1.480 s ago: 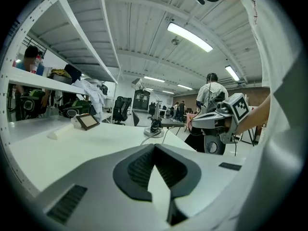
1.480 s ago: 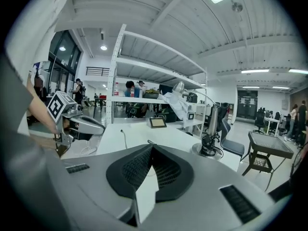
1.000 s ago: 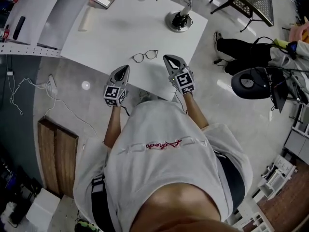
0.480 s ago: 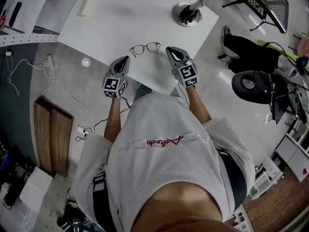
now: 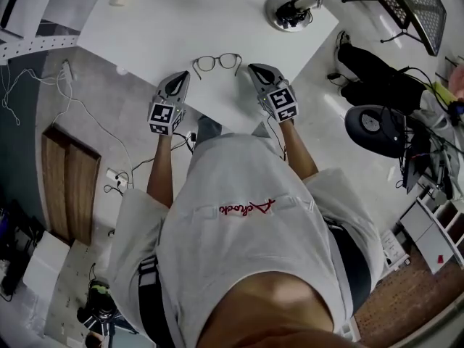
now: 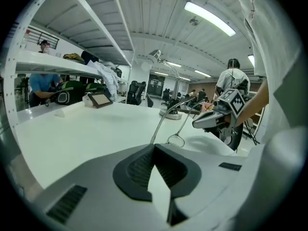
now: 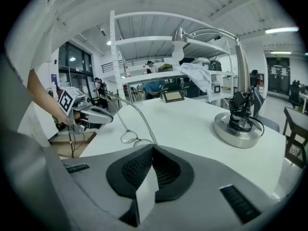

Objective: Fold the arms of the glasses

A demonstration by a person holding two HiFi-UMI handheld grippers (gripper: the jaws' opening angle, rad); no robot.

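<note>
Glasses: the glasses (image 5: 206,64) are lying on the white table (image 5: 152,27), close to its near edge, with the lenses side by side from left to right.
Temple arms: the temple arms (image 6: 163,118) are sticking out from the lenses, both unfolded.
Left gripper: the left gripper (image 5: 182,78) is pointing toward the far side and slanting down, with its tip just beside the left end of the glasses. Its pads (image 6: 139,168) are pressing together with nothing between them. No view is showing whether the tip is touching the frame.
Right gripper: the right gripper (image 5: 254,69) is mirroring it just beside the right end of the glasses. Its pads (image 7: 137,170) are meeting too and gripping nothing. One temple arm is passing right behind the tip, and contact cannot be told.
Lamp: the lamp base (image 5: 290,11) is standing at the far right of the table, well apart from the glasses.
Person: the person in a light shirt (image 5: 246,216) is standing at the near edge, holding one gripper in each hand.
</note>
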